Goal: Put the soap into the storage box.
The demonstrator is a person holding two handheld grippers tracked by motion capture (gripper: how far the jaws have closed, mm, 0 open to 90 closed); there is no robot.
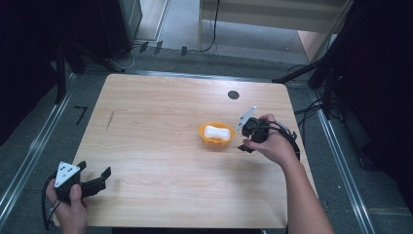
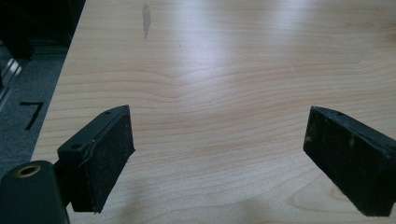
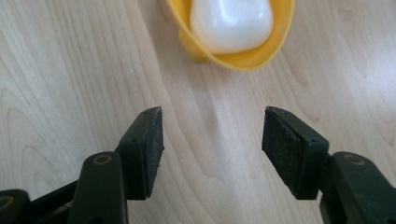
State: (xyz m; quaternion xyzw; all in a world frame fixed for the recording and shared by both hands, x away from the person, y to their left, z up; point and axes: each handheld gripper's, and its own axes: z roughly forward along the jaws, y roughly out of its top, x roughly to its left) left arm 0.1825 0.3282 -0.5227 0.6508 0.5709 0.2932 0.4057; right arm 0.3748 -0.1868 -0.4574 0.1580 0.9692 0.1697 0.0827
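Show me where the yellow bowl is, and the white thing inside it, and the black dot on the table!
yellow bowl [image 1: 206, 139], high view, on its near-left rim.
white thing [image 1: 216, 132], high view, on the middle of its top.
black dot [image 1: 233, 94], high view, on its centre.

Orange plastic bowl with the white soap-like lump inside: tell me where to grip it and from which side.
Grip the rim of the orange plastic bowl on the edge nearest the right gripper, one jaw inside the wall, one outside. Its thin wall suits a pinch, whereas the whole bowl looks wider than the open jaws. The glossy white lump leaves little room inside, so come down steeply from the right.
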